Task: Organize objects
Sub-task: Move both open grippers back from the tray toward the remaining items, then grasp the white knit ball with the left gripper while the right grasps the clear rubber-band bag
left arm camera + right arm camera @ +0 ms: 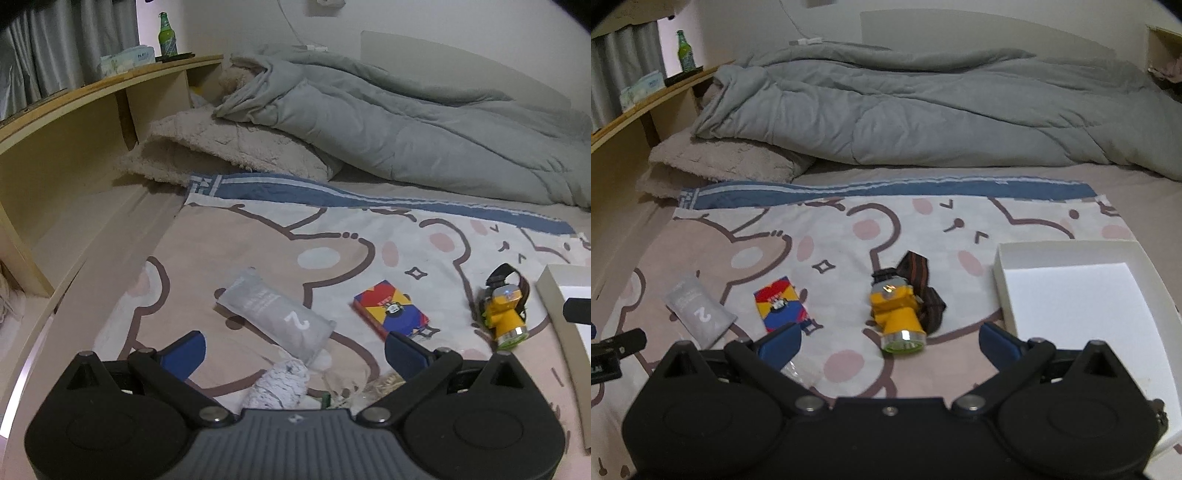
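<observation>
Left tongs (293,349) spread wide, nothing held; grey pouch (280,314), card box (390,309), yellow headlamp (504,314) on bedsheet (258,236).

The room I am looking into is dim, with flat, cool indoor light and no strong beam from any side. Shadows are soft: a faint one lies under the grey duvet (923,110) and beside the yellow headlamp (897,314). The white box (1071,254) is the brightest patch and looks nearly washed out in my right view. Both views bend hard at the edges; the wooden shelf (92,92) curves like a bow, and the corners go black. The picture is slightly soft and grainy, with small print unreadable.
</observation>
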The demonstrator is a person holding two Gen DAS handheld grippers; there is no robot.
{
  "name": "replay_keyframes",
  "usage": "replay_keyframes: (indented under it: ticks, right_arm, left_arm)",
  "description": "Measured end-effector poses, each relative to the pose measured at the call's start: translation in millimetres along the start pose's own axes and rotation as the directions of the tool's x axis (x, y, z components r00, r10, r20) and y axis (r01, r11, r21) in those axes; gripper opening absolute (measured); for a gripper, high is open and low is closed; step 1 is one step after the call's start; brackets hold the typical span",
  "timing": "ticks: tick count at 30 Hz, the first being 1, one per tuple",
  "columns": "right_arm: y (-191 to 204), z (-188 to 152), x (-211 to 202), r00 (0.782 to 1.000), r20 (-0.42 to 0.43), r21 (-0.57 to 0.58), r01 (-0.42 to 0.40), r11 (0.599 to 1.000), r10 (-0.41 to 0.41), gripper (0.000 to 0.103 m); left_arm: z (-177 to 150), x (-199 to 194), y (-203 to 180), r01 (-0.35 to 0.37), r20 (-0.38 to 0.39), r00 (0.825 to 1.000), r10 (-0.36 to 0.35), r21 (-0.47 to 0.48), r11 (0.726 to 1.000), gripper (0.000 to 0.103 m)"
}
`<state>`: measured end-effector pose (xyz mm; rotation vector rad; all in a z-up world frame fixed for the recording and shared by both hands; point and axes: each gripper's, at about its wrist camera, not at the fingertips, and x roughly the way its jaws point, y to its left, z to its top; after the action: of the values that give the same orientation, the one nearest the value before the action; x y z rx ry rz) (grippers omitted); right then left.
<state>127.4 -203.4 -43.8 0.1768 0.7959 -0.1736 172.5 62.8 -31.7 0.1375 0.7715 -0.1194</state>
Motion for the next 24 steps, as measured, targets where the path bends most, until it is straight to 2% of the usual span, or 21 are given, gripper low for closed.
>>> replay_keyframes:
  ticks: [6, 12, 16, 17, 19, 22, 24]
  right_arm:
    - [14, 0, 8, 0.998, 0.018, -0.023, -0.058, 0.998, 0.058, 0.103]
    - [32, -5, 23, 0.993, 0.038, -0.101, -0.107, 0.989, 0.111, 0.103]
    - [42, -11, 41, 0.986, -0.027, -0.163, -0.166, 0.973, 0.164, 0.103]
    - [44, -12, 47, 0.981, -0.051, -0.175, -0.192, 0.966, 0.186, 0.103]
    - [46, -15, 57, 0.972, -0.1, -0.192, -0.229, 0.954, 0.213, 0.103]
    - [54, -22, 68, 0.964, -0.134, -0.26, -0.257, 0.931, 0.229, 0.103]
    - [62, -27, 73, 0.96, -0.15, -0.317, -0.275, 0.908, 0.238, 0.103]
  left_arm:
    - [1, 20, 13, -0.017, -0.061, 0.998, 0.014, -0.053, 0.998, 0.102]
    - [-3, 45, 23, -0.034, -0.121, 0.992, 0.024, -0.085, 0.996, 0.102]
    - [-3, 60, 23, -0.025, -0.149, 0.989, 0.02, -0.033, 0.999, 0.099]
    - [-2, 63, 23, -0.017, -0.151, 0.988, 0.014, -0.014, 1.0, 0.097]
    - [0, 69, 22, 0.002, -0.161, 0.987, 0.003, 0.029, 1.0, 0.086]
    - [2, 78, 21, 0.041, -0.198, 0.98, -0.022, 0.091, 0.995, 0.08]
    - [2, 85, 21, 0.072, -0.233, 0.972, -0.039, 0.136, 0.988, 0.079]
